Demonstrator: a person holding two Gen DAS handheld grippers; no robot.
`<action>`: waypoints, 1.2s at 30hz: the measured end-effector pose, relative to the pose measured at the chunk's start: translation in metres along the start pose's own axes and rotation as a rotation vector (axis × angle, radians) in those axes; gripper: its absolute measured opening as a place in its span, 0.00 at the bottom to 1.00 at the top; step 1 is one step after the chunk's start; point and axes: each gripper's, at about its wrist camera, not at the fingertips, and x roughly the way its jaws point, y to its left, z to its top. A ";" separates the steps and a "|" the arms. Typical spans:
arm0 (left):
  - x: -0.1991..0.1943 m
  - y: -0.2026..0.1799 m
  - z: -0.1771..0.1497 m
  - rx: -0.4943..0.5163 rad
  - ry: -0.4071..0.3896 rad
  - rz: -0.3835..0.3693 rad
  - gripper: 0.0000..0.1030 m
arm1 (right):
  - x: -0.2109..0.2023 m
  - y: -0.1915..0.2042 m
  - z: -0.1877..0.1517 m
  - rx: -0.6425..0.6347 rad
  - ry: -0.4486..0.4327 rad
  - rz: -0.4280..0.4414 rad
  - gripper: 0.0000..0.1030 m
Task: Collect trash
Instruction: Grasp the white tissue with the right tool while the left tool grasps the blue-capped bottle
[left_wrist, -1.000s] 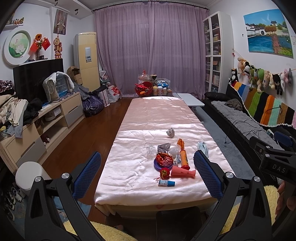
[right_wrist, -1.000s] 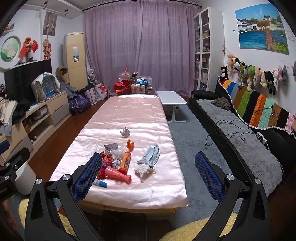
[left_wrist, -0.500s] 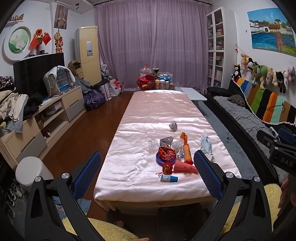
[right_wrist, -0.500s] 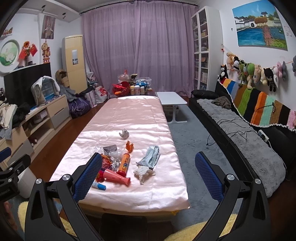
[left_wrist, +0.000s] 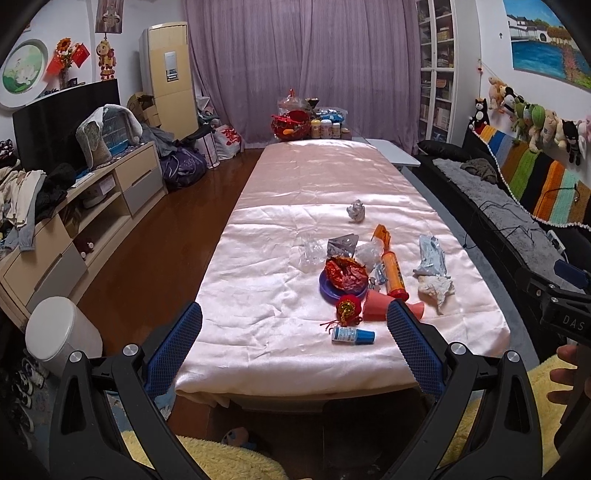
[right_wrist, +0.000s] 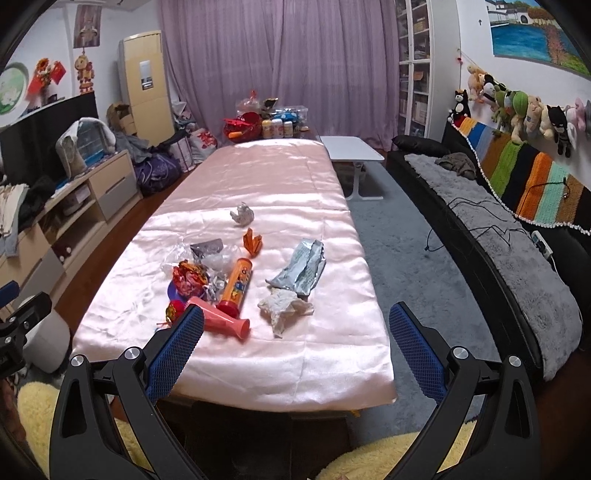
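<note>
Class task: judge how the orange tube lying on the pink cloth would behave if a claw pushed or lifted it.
The orange tube lies on its side and looks cylindrical, so a sideways push would probably roll it. It looks rigid, so it should lift without flopping. The pink cloth looks glossy, so the tube may slide too.

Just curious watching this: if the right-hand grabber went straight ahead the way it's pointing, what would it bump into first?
Probably the crumpled white tissue near the pink-clothed table's front edge; depth is hard to judge. The right gripper is open and empty.

Purple curtain behind, striped blanket along the sofa, plush toys above it.
</note>
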 end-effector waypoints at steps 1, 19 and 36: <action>0.007 -0.002 -0.003 0.013 0.014 -0.001 0.92 | 0.006 -0.001 -0.002 -0.001 0.013 -0.004 0.97; 0.125 -0.029 -0.042 0.055 0.316 -0.168 0.83 | 0.113 -0.013 -0.022 0.073 0.250 0.055 0.92; 0.186 -0.065 -0.043 0.122 0.412 -0.224 0.57 | 0.174 0.004 -0.011 0.014 0.298 0.117 0.57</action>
